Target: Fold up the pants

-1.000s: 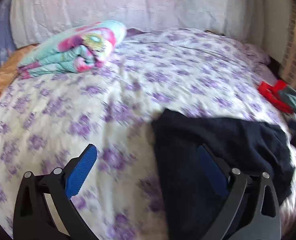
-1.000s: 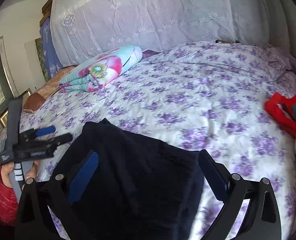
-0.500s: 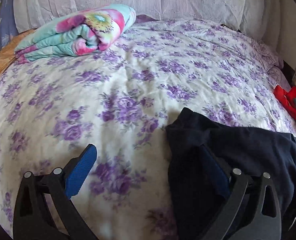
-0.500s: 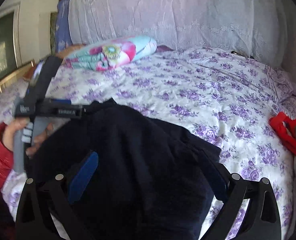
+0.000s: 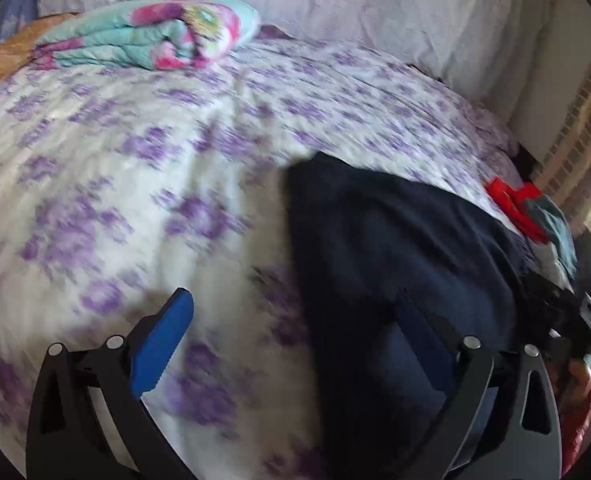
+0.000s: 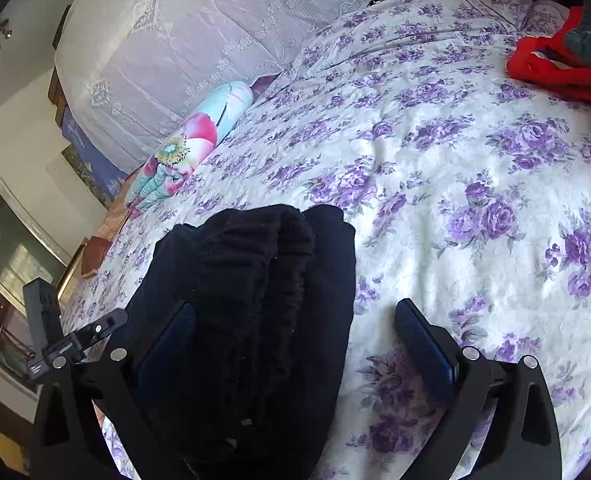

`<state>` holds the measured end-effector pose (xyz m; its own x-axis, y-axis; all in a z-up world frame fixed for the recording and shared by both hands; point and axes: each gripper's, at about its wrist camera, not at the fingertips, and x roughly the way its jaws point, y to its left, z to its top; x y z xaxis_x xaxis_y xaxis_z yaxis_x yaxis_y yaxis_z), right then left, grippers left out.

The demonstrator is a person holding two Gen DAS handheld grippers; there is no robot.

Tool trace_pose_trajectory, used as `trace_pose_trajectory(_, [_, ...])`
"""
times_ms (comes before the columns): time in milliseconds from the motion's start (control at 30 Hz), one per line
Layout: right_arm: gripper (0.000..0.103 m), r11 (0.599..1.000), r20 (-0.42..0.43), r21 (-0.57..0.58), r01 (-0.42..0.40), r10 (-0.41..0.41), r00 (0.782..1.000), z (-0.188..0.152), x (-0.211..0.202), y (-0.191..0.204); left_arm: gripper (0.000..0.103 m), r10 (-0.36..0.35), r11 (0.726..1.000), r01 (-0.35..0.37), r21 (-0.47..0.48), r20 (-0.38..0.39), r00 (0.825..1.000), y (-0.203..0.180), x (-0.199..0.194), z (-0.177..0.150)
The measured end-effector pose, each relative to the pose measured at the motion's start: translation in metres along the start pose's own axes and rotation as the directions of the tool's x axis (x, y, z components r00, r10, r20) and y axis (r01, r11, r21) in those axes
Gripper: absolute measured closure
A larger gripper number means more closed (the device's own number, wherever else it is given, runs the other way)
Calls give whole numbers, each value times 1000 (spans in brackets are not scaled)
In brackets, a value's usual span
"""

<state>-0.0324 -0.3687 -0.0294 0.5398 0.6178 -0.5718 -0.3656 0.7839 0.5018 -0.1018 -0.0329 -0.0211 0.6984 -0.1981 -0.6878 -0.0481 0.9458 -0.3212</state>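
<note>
My left gripper [image 5: 291, 334] hangs over the bed [image 5: 143, 168] with its fingers spread wide and nothing between them; the left blue pad [image 5: 161, 346] sits over the flowered bedspread, while the right pad is in front of the dark pants [image 5: 395, 248]. That view is blurred, so I cannot make out fine folds. The pants lie bunched on the near part of the bed, toward my right side. My right gripper [image 6: 295, 344] is also spread wide, and the pants [image 6: 255, 300] rise in a thick ribbed heap between its fingers and over the left one; I cannot tell whether either pad touches the cloth. A rolled flowered blanket [image 6: 193, 142] lies far back near the white lace cover [image 6: 199, 36]. A red cloth [image 6: 551, 68] rests well apart at the far right edge.
</note>
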Motion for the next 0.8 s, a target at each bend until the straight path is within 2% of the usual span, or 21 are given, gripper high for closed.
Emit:
trace_pose_trajectory(100, [3, 999, -15, 1, -43, 43, 999, 1, 3, 4, 5, -41, 995, 45, 88, -48, 998, -30, 4, -14])
trace_pose_trajectory(167, [3, 1000, -44, -8, -17, 16, 999, 3, 9, 7, 5, 8, 984, -2, 179, -32, 999, -51, 9, -24])
trace_pose_trajectory(200, [3, 1000, -72, -26, 4, -6, 997, 7, 16, 10, 5, 23, 981, -18, 194, -23, 999, -55, 10, -26])
trace_pose_trajectory(267, [3, 998, -103, -55, -13, 7, 995, 14, 24, 14, 4, 22, 983, -16, 181, -32, 999, -53, 11, -26])
trace_pose_trajectory(333, [3, 998, -129, -63, -32, 24, 991, 19, 30, 13, 4, -11, 990, 19, 137, -54, 998, -46, 15, -26])
trace_pose_trajectory(433, [3, 994, -114, -88, -67, 57, 992, 17, 30, 10, 4, -7, 991, 14, 132, -46, 999, -46, 13, -28])
trace_pose_trajectory(567, [3, 993, -82, -116, -27, 18, 997, 12, 26, 15, 4, 39, 989, -36, 142, -17, 999, -50, 11, -31])
trace_pose_trajectory(800, [3, 995, -66, -102, -16, 9, 998, 8, 22, 13, 4, 36, 991, -34, 131, -15, 999, -48, 10, -30])
